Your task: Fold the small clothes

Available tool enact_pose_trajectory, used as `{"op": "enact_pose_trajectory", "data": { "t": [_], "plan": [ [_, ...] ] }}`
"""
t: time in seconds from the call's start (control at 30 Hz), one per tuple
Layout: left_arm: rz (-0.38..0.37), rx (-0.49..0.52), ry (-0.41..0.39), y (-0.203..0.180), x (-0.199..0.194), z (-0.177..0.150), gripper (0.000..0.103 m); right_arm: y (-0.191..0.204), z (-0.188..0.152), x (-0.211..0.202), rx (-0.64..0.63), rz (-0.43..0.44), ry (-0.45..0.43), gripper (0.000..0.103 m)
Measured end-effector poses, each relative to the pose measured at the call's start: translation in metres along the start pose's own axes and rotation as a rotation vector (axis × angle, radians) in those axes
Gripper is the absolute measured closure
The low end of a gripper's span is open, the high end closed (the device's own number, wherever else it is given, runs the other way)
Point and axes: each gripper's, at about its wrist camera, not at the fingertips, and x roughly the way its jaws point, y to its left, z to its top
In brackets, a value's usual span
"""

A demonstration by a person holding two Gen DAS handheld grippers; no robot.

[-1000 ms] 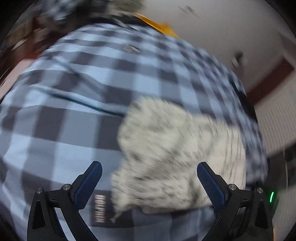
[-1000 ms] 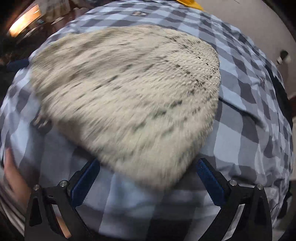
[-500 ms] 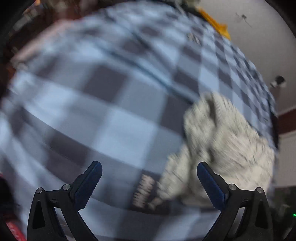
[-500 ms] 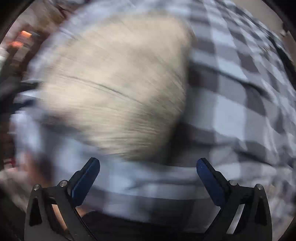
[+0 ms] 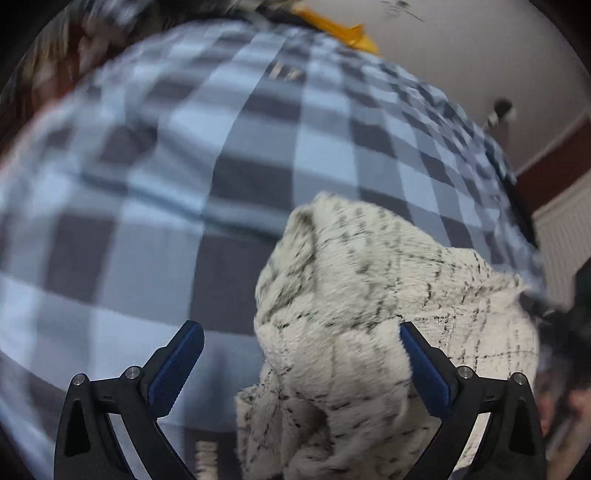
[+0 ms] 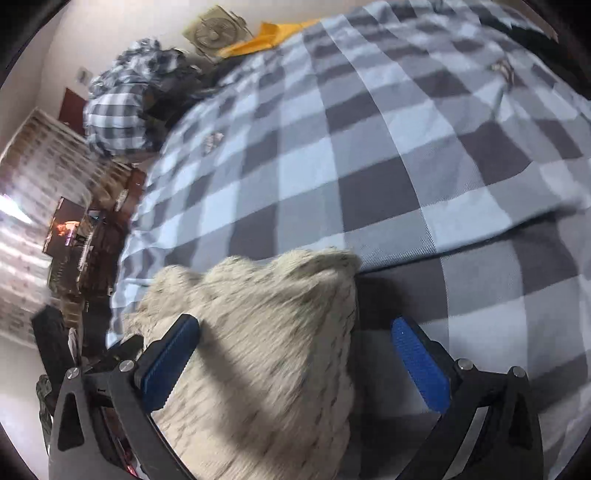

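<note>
Both hand-held grippers, left (image 5: 301, 363) and right (image 6: 295, 352), spread over one knit hat (image 5: 369, 314).

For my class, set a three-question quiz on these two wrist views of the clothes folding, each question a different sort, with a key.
1. True or false: the cream knitted garment with dark flecks lies on a plain white sheet.
2. In the right wrist view, the right gripper is: A) open, B) shut on the garment, C) out of view.
3. Fill in: the yellow cloth lies at the ___ edge of the blue-grey checked bedcover.

Key: 1 false, it lies on the checked bedcover. 2 A. 3 far.
</note>
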Motion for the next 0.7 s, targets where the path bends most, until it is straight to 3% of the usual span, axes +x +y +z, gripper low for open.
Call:
{"op": "enact_pose_trajectory", "data": {
  "t": [0.1,0.17,0.23,0.3,0.43,0.5,0.6,0.7],
  "plan": [
    [-0.169,-0.245,0.084,0.043,0.020,-0.013,0.000,-0.010,-0.007,0.017,0.033,0.045,0.032,0.001],
    [-0.193,-0.271,0.097,0.045,0.025,-0.018,0.000,-0.003,-0.010,0.013,-0.005,0.021,0.022,0.001],
    [-0.142,-0.204,0.081,0.036,0.020,-0.016,0.000,0.012,-0.014,0.003,-0.087,-0.048,-0.017,0.001],
    [-0.044,-0.099,0.041,0.017,0.007,-0.010,0.000,0.018,-0.016,-0.007,-0.097,-0.065,-0.023,0.001],
    [0.182,0.123,-0.126,-0.028,-0.047,-0.012,0.000,0.021,-0.021,-0.043,-0.026,-0.041,-0.022,0.001],
    [0.192,0.183,-0.149,-0.039,-0.067,-0.019,0.000,0.022,-0.038,-0.066,-0.013,-0.009,-0.036,0.001],
    [0.114,0.200,-0.031,-0.041,-0.066,-0.028,0.000,0.020,-0.061,-0.070,-0.028,0.009,0.034,0.001],
    [0.167,0.208,0.075,-0.033,-0.040,-0.035,0.000,0.013,-0.070,-0.041,-0.028,-0.006,0.146,0.001]
  ]
}}
